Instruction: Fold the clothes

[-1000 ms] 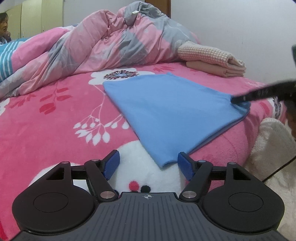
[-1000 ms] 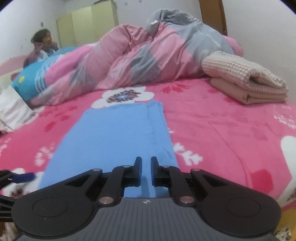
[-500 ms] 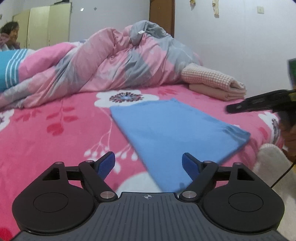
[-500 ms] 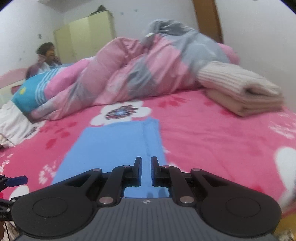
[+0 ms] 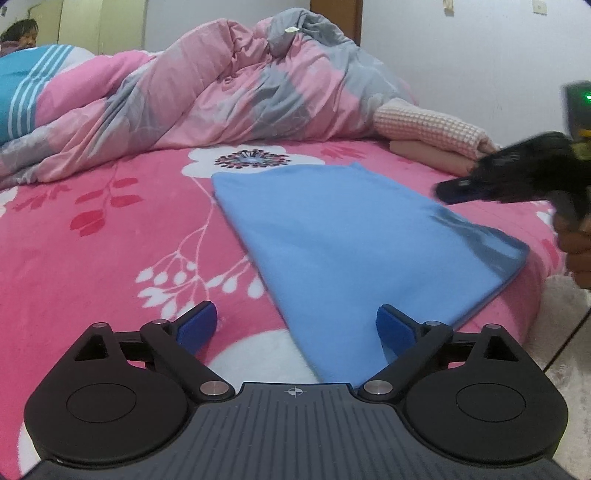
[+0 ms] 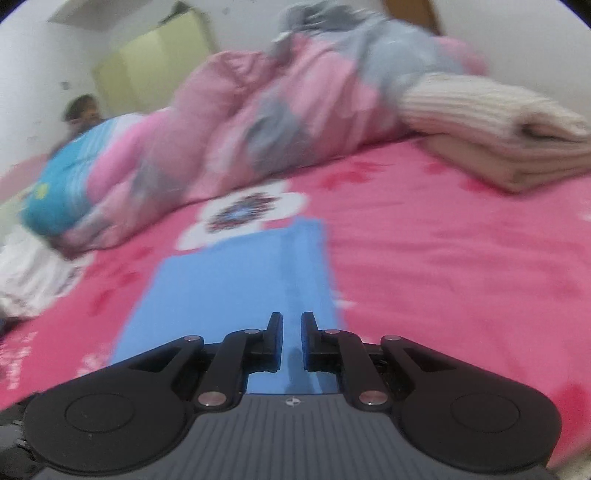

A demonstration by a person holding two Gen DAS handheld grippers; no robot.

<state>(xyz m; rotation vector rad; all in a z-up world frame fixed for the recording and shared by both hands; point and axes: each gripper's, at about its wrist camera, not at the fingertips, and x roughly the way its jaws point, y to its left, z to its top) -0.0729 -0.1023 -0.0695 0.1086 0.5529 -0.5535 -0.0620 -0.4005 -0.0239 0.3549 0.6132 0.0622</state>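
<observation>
From the left wrist view, the left tool is hovering low over the near edge of the bed, and its jaws are opening wide with nothing pressed between the blue pads. The blue cloth is lying flat on the pink flowered bed cover, folded into a long panel that is running from the white flower print toward the camera; its near corner is reaching in between the spread fingers without touching them. At the right edge the right tool is hanging in the air above the cloth's right corner, blurred, with a hand gripping it from below. A rumpled pink and grey quilt is piled across the far side of the bed, and a stack of folded clothes is sitting beside it at the right. A person is sitting in the far left corner.

From the right wrist view, which is blurred, the right tool is pointing along the blue cloth with its jaws nearly together, a thin slit between them and nothing in it. The cloth is lying directly ahead on the bed. The folded clothes are resting at the upper right, and the quilt is heaped behind.
</observation>
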